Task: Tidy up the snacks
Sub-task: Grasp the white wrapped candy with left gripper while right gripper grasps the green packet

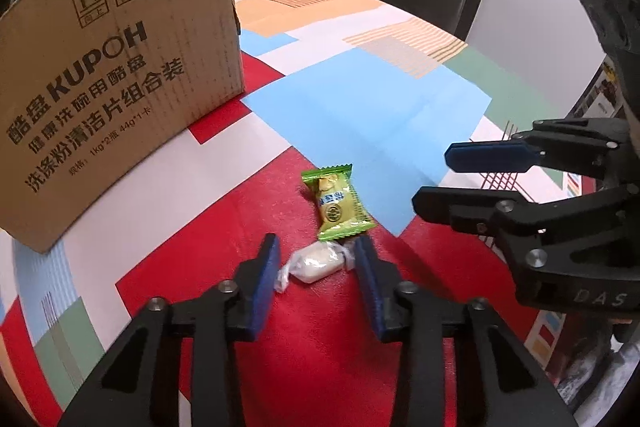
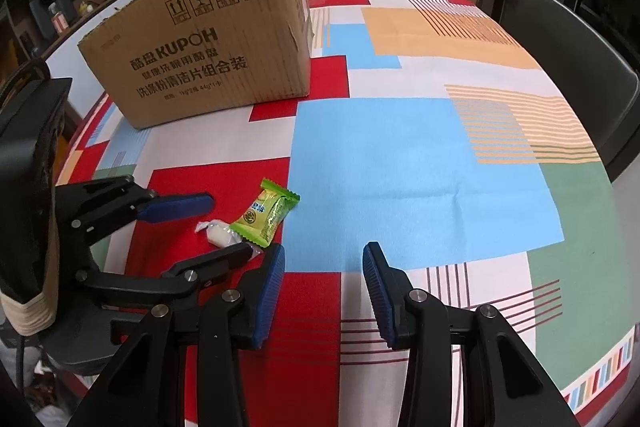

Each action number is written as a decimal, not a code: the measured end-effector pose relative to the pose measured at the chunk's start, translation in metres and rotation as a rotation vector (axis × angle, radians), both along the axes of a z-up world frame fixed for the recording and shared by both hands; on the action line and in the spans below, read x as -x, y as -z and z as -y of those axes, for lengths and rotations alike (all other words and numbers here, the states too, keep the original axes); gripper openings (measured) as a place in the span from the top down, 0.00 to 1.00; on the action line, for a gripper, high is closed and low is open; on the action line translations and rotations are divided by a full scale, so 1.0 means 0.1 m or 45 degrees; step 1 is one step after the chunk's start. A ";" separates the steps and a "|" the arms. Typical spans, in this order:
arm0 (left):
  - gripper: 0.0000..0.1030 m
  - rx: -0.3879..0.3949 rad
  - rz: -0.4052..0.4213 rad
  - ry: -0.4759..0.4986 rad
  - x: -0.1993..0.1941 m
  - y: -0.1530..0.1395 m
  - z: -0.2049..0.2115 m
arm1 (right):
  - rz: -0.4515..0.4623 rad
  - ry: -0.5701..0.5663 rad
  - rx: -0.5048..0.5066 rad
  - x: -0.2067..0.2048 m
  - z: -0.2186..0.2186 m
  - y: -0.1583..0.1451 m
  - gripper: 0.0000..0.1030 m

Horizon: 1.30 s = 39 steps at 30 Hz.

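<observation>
A green snack packet [image 1: 339, 201] with crimped ends and a yellow-green printed face is lying flat on a red patch of the tablecloth, just beside the light-blue patch. A small white candy in a clear twisted wrapper [image 1: 318, 262] is lying at the packet's near end, touching or almost touching it, also on the red patch. A closed brown cardboard box [image 1: 108, 75] printed with KUPOH and Chinese text is standing upright farther back on the table, well apart from both snacks.
</observation>
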<state>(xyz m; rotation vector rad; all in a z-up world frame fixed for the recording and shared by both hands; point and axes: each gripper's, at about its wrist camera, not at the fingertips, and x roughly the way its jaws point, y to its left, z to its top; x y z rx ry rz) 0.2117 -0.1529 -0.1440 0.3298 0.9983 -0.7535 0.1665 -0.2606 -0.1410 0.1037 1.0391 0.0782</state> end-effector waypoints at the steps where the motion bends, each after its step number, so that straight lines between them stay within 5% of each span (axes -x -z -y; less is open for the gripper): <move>1: 0.67 0.007 -0.005 -0.002 0.00 0.00 0.00 | -0.002 0.000 -0.004 0.00 0.00 0.00 0.59; 19: 0.75 0.106 -0.033 -0.155 0.09 -0.09 -0.38 | -0.008 -0.050 -0.024 -0.06 -0.19 0.01 0.59; 39: 0.74 0.180 0.051 -0.359 -0.13 -0.29 -0.76 | -0.038 -0.083 -0.010 -0.43 -0.46 0.15 0.61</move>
